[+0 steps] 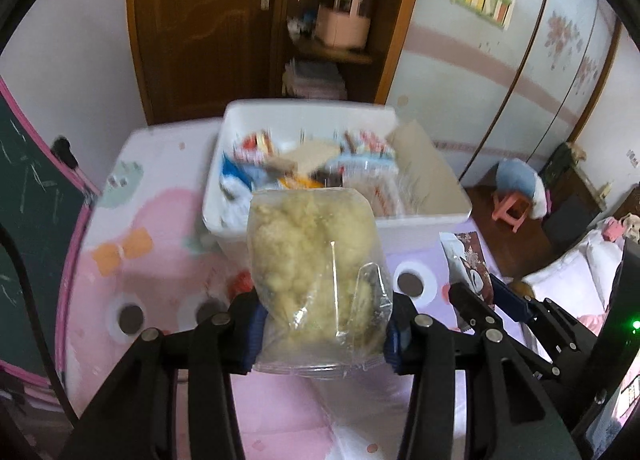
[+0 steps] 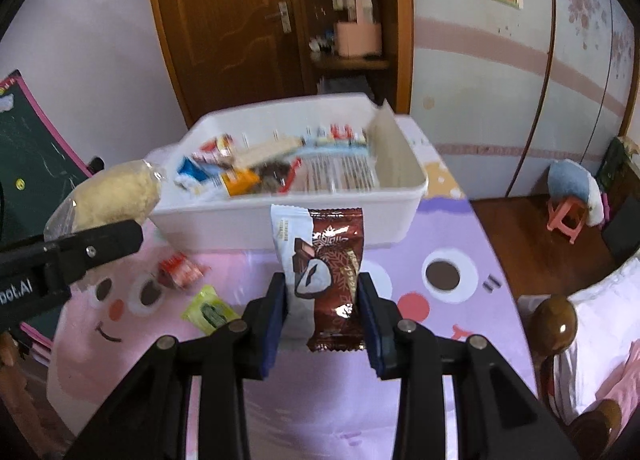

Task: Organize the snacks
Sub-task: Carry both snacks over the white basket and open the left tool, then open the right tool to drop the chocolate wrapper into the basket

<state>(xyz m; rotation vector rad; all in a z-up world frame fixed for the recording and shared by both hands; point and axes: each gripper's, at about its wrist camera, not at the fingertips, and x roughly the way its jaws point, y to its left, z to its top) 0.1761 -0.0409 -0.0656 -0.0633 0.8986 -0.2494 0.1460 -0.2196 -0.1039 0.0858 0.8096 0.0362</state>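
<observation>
Left wrist view: left gripper [image 1: 324,324] fingers clamp clear bag of pale yellow snack [image 1: 312,260], raised near white bin [image 1: 424,220] of packets. Right wrist view: right gripper [image 2: 323,300] fingers pinch brown chocolate wrapper [image 2: 324,272] above pink tabletop [image 2: 400,380]; red packet [image 2: 180,269] and yellow-green packet [image 2: 210,310] lie left.

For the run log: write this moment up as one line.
left gripper: shut on clear bag of pale snack | right gripper: shut on brown chocolate packet | white bin: part-filled | loose: red, yellow-green packets

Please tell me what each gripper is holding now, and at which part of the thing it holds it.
The left gripper holds a clear bag of pale yellow snack by its lower sides. The right gripper holds a brown and white wrapper by its two side edges.
</observation>
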